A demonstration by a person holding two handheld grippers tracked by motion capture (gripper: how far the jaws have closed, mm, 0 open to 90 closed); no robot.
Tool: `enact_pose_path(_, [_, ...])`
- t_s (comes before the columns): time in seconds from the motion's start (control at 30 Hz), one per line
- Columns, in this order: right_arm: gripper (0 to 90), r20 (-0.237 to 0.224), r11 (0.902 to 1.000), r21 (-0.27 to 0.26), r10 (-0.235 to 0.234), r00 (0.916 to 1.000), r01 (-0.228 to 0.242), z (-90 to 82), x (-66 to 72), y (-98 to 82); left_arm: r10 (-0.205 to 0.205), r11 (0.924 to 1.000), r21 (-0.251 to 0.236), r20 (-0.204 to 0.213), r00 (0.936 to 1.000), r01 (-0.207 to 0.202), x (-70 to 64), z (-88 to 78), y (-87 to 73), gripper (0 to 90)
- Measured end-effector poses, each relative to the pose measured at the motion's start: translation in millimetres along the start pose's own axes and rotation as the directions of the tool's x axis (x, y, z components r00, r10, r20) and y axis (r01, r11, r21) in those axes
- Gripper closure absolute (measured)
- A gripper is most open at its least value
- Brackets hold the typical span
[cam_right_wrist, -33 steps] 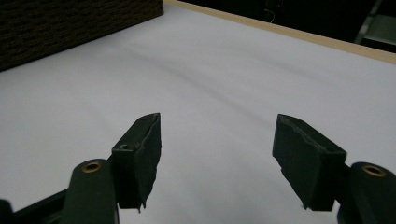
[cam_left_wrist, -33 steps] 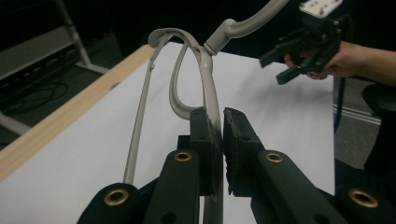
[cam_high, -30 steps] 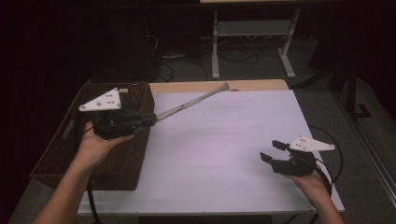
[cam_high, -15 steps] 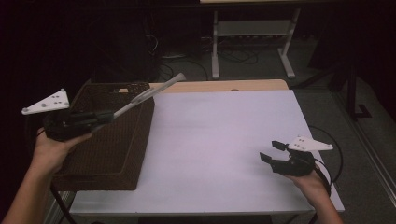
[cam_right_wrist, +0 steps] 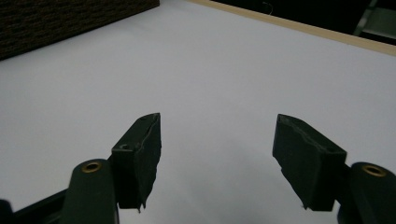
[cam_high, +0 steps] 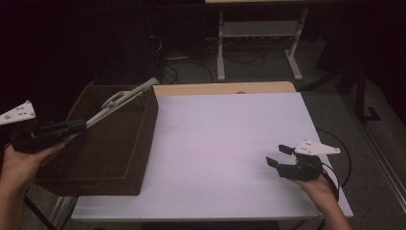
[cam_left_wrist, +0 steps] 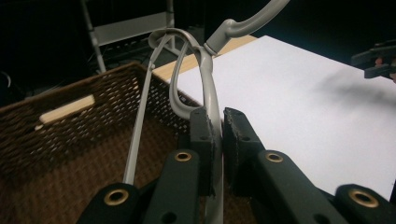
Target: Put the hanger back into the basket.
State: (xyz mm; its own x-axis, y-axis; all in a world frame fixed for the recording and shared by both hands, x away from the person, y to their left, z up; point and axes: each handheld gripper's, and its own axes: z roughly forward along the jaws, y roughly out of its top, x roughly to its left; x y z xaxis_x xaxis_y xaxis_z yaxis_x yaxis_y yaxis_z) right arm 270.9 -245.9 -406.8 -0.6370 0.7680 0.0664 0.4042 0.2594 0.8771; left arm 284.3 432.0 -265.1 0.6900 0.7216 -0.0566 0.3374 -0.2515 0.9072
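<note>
My left gripper (cam_high: pixel 81 125) is at the far left, beside the outer side of a brown wicker basket (cam_high: pixel 139 143), shut on one end of a long grey looped bar (cam_high: pixel 125 98). The bar slants up and to the right over the basket. In the left gripper view the pads (cam_left_wrist: pixel 201 135) pinch the grey bar (cam_left_wrist: pixel 208 79), whose loops and curved tip rise above the basket (cam_left_wrist: pixel 56 140). My right gripper (cam_high: pixel 278 154) hovers low over the white table top (cam_high: pixel 225 143) at the front right, open and holding nothing; its jaws (cam_right_wrist: pixel 217 154) stand apart.
The basket stands on the table's left end, with a slot handle in its far wall. A wooden strip edges the table's back. Behind it are a metal stand (cam_high: pixel 258 33) and cables on the floor. The right gripper (cam_left_wrist: pixel 378 60) shows in the left gripper view.
My left hand has carried the grey bar leftwards, from above the table's back to over the basket. The right hand has stayed where it was.
</note>
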Motion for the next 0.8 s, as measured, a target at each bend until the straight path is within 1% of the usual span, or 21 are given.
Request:
enact_pose_path(0.1, [31.7, 0.0, 1.0, 0.001, -0.002, 1.0, 0.002, 0.3, -0.8, -0.1, -0.014, 0.9999, 0.009, -0.008, 0.9999, 0.014, 5.7, -4.5, -6.4, 83.5])
enact_pose_path(0.2, [31.7, 0.002, 1.0, 0.005, -0.002, 1.0, 0.002, 0.4, -1.4, -0.3, -0.023, 0.9996, 0.014, -0.015, 0.9996, 0.023, 9.4, -5.6, -12.9, 83.4])
enact_pose_path(0.27, [31.7, 0.004, 1.0, 0.004, -0.002, 1.0, 0.002, 0.3, -1.8, -0.1, -0.021, 0.9993, 0.03, -0.036, 0.9991, 0.022, 11.5, -4.4, -16.6, 83.4])
enact_pose_path(0.3, [31.7, 0.005, 1.0, 0.004, -0.001, 1.0, 0.001, 0.3, -2.0, -0.1, -0.02, 0.9987, 0.045, -0.042, 0.9989, 0.022, 13.4, -4.4, -18.9, 83.4])
enact_pose_path(0.4, [31.7, 0.006, 1.0, -0.001, 0.001, 1.0, -0.001, -0.5, -2.6, -0.5, -0.025, 0.9976, 0.063, -0.054, 0.9982, 0.028, 16.5, -4.8, -24.4, 83.4])
enact_pose_path(0.5, [31.7, 0.004, 1.0, 0.002, 0.005, 1.0, -0.005, 0.8, -3.3, -0.7, -0.04, 0.9966, 0.07, -0.046, 0.9981, 0.043, 19.8, -1.2, -30.1, 83.4])
enact_pose_path(0.6, [31.7, 0.004, 1.0, 0.004, 0.002, 1.0, -0.002, 1.3, -2.4, -0.2, -0.049, 0.9951, 0.084, -0.027, 0.9984, 0.051, 22.7, 6.6, -34.3, 83.4])
enact_pose_path(0.67, [31.7, 0.004, 1.0, 0.004, 0.002, 1.0, -0.002, 1.1, -1.9, -0.1, -0.051, 0.9932, 0.104, -0.016, 0.9986, 0.052, 23.6, 11.9, -35.7, 83.3])
enact_pose_path(0.73, [31.6, 0.004, 1.0, 0.004, 0.0, 1.0, 0.0, 1.3, -2.2, -0.3, -0.05, 0.9911, 0.122, -0.019, 0.9986, 0.052, 23.8, 16.5, -36.4, 83.3])
enact_pose_path(0.77, [31.7, 0.002, 1.0, 0.004, 0.002, 1.0, -0.002, 1.3, -2.4, -0.2, -0.051, 0.9892, 0.137, -0.014, 0.9986, 0.053, 24.7, 18.9, -37.0, 83.3])
enact_pose_path(0.8, [31.6, 0.001, 1.0, 0.003, -0.001, 1.0, 0.001, 1.3, -2.8, -0.1, -0.055, 0.9883, 0.142, -0.011, 0.9984, 0.056, 25.1, 20.4, -37.5, 83.3])
